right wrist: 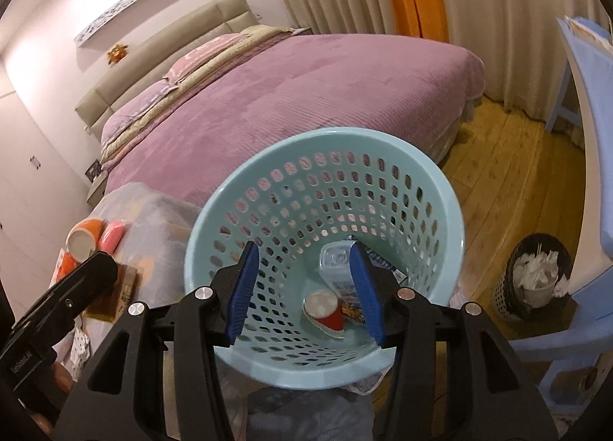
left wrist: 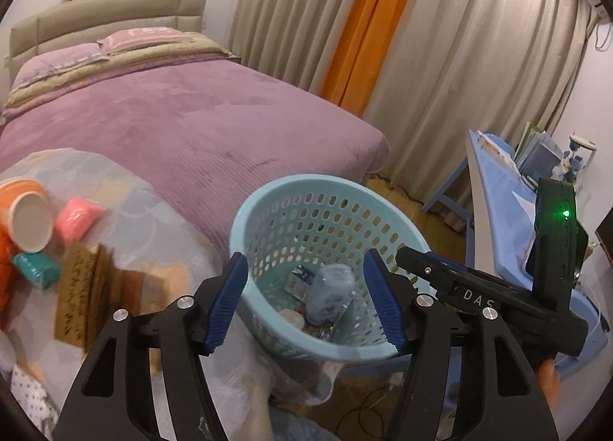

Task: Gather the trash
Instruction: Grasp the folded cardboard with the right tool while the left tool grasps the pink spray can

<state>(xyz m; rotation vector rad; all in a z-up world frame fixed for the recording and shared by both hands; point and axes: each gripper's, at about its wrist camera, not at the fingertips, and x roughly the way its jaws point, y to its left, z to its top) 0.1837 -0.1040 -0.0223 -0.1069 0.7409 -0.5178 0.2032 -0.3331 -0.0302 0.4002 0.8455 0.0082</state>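
Observation:
A light blue perforated basket [left wrist: 268,207] [right wrist: 230,218] stands in front of both grippers. Inside it lie a crumpled bluish plastic bottle [left wrist: 329,293] [right wrist: 335,259], a red paper cup [right wrist: 325,310] and small wrappers [left wrist: 300,280]. My left gripper [left wrist: 304,303] is open and empty, its blue pads either side of the basket's near rim. My right gripper [right wrist: 304,293] is open and empty above the basket's mouth. On a cloth-covered surface to the left lie an orange paper cup [left wrist: 27,211] [right wrist: 82,238], a pink packet [left wrist: 76,220] [right wrist: 111,236] and a teal packet [left wrist: 36,268].
A bed with a purple cover [left wrist: 184,115] [right wrist: 306,88] lies behind the basket. A brown booklet [left wrist: 82,295] lies on the cloth. A blue desk [left wrist: 505,188] stands at right. A black bin of white paper [right wrist: 536,276] sits on the wooden floor by a blue chair [right wrist: 590,104].

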